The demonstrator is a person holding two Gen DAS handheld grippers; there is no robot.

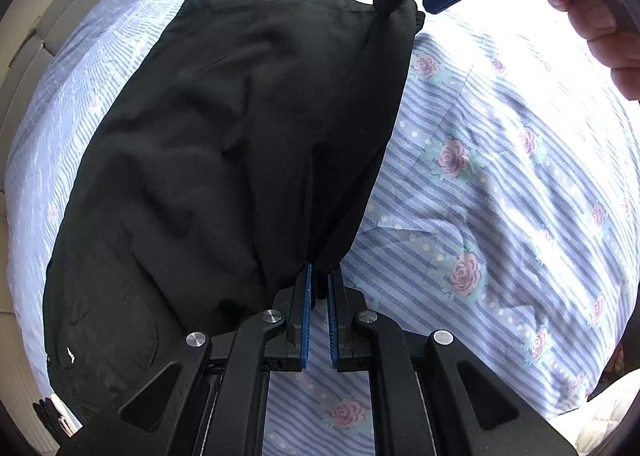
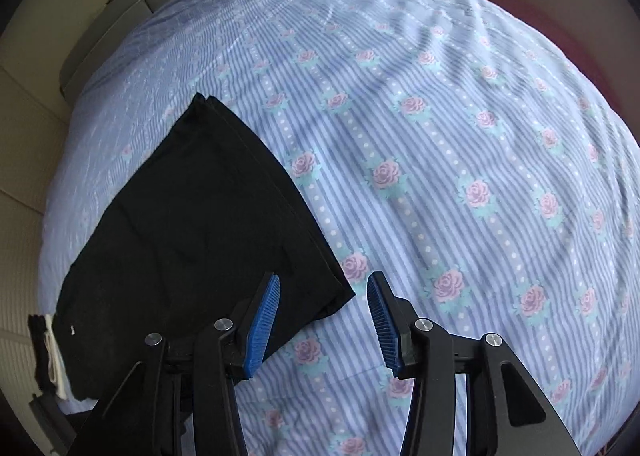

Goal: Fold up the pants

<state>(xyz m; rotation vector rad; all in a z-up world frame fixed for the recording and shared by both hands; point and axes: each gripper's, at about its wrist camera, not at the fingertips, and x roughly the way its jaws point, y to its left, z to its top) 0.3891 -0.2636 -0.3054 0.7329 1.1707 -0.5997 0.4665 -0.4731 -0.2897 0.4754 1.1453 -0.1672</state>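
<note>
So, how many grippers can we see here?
2: the left gripper is shut on the near edge of the pants; the right gripper is open over another corner.

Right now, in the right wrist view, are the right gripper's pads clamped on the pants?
No: the right gripper is open, its blue pads apart, and the black pants lie loose on the bedsheet.

Lower end of black pants (image 2: 192, 224) hidden behind right gripper (image 2: 323, 310) frame. Small black-and-white item (image 2: 48, 352) at bed's (image 2: 460, 128) edge too small to identify. Hand (image 1: 600, 28) cut off by picture edge.
</note>
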